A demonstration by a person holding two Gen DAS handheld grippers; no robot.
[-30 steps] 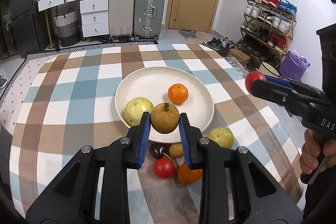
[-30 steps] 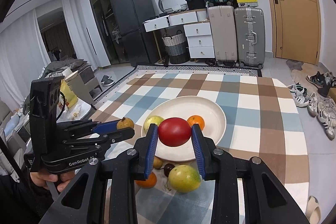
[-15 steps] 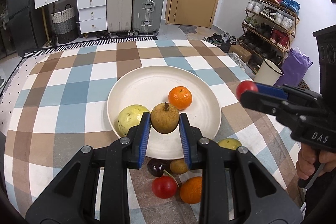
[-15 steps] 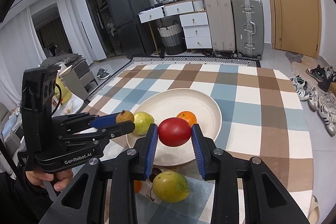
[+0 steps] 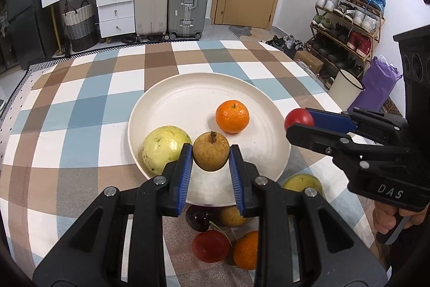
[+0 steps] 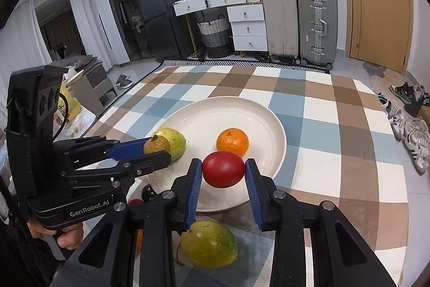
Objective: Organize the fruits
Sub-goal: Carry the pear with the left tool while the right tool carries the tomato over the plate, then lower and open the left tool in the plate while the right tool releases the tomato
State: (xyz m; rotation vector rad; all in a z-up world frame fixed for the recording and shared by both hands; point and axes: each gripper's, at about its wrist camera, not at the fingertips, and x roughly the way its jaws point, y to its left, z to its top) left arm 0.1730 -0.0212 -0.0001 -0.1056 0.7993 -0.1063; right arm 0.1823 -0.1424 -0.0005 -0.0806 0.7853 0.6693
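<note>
Because the fruits are being gathered onto the white plate [image 5: 161,109], the left wrist view shows the left claw [image 5: 211,156] poised over the plate's near rim, pinching a brown russet fruit [image 5: 211,151] between its blue pads, beside the pale green guava [image 5: 165,147] and near the mandarin [image 5: 232,117] already on the plate. Several fruits wait on the checked worktop [image 5: 80,104] below.

In the right wrist view, the right claw [image 6: 223,174] is narrowed onto a red tomato [image 6: 223,172], held above the plate's near edge, probably to be set down next. A green mango [image 6: 208,244] lies on the worktop beneath.
</note>
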